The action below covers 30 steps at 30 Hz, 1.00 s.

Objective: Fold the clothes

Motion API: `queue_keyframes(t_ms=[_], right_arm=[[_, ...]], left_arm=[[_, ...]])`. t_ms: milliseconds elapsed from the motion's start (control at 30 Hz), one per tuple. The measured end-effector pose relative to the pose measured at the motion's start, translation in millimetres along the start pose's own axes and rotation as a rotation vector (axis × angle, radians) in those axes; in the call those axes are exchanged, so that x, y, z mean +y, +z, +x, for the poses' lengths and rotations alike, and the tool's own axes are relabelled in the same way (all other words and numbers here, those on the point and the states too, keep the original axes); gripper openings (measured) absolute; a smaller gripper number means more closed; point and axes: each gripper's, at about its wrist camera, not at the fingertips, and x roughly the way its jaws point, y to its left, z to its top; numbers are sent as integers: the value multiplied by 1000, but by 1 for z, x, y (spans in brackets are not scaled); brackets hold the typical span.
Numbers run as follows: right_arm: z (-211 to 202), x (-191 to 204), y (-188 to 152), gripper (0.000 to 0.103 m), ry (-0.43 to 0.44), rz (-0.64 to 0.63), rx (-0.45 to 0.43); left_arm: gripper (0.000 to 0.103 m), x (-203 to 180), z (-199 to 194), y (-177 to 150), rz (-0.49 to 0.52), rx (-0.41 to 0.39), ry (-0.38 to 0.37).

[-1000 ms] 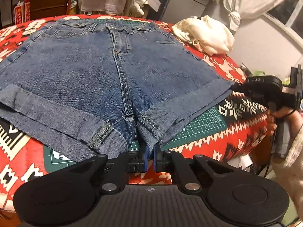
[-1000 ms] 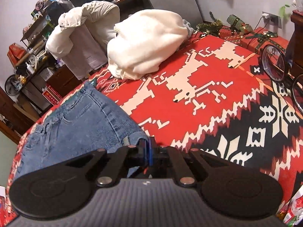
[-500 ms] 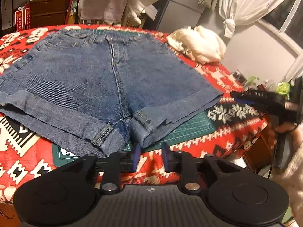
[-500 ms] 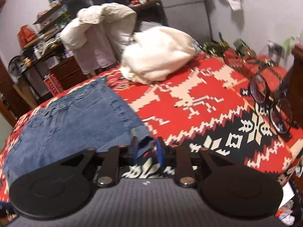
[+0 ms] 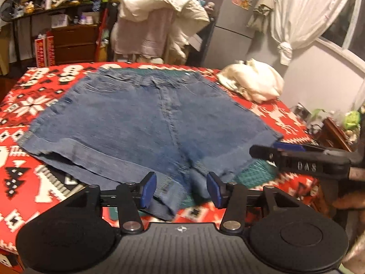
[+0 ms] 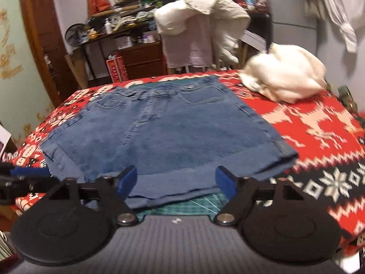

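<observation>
The blue denim shorts with turned-up cuffs (image 5: 146,123) lie spread flat and unfolded on the counter, over its red, white and black patterned cloth (image 5: 29,105), waistband at 12 o'clock and leg hems at 6. Both tools hover off the near hems with nothing in them: the left tongs (image 5: 181,189) stand wide just above the crotch and inner cuffs, and the right tongs (image 6: 176,181) stand wide over the right leg's hem.

The flat garment fits either a fold about to be made or a smoothing pass, so no single move is certain. For any grasp to go well, each pinch should take both denim layers at a cuff, not the green gridded cutting mat (image 6: 196,203) peeking out beneath. The cuffs are thick, so bite deep.

At 2 o'clock a crumpled cream-white garment (image 5: 253,84) sits near the waistband's right corner — close enough to crowd a fold in that direction. The two tools are also close together at the hem.
</observation>
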Motion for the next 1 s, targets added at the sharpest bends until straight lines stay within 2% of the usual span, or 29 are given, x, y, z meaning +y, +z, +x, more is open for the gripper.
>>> queue_keyframes(t_ms=[33, 100, 167, 267, 433, 667, 833, 900, 1000], right_arm=[[3, 5, 0, 96, -13, -7, 4], [10, 12, 1, 102, -41, -19, 8], [16, 16, 0, 102, -76, -38, 10], [28, 18, -2, 102, -122, -92, 24], [45, 16, -8, 102, -131, -134, 56], [62, 8, -17, 103, -118, -106, 97], [64, 7, -17, 103, -122, -107, 105], [66, 7, -15, 103, -123, -106, 117], [67, 6, -13, 103, -124, -98, 133]], left_arm=[[51, 5, 2, 1, -3, -1, 16], [54, 13, 9, 1, -10, -2, 57], [61, 20, 18, 0, -3, -2, 97], [64, 24, 30, -5, 15, 6, 136], [68, 28, 48, -11, 31, 39, 138], [83, 34, 56, -13, 18, 54, 147], [90, 37, 59, -11, 20, 66, 127], [97, 37, 61, -10, 22, 74, 112], [99, 38, 62, -9, 9, 87, 101]])
